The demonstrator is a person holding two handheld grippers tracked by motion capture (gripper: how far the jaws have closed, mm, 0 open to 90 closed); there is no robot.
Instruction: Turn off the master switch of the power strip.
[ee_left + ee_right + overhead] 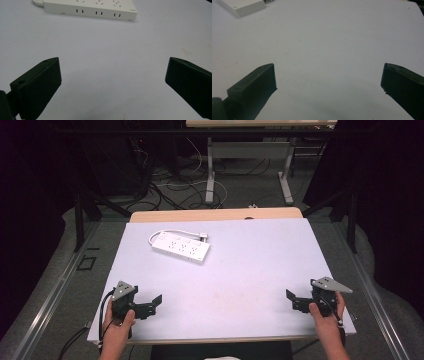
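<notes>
A white power strip (181,246) with several sockets lies on the white table (250,265) at the back left, its cable looped beside it and its plug (203,238) at the far end. My left gripper (150,304) rests near the front left edge, held by a hand, jaws wide open with nothing between them. In the left gripper view the power strip (92,8) lies ahead, well beyond the open left gripper (112,75). My right gripper (292,300) sits near the front right edge, also open. A corner of the strip (243,7) sits far off from the right gripper (328,80).
The table's wooden back edge (215,214) borders a grey floor with loose cables (170,190). Another table's legs (210,170) stand behind. Dark curtains hang at both sides.
</notes>
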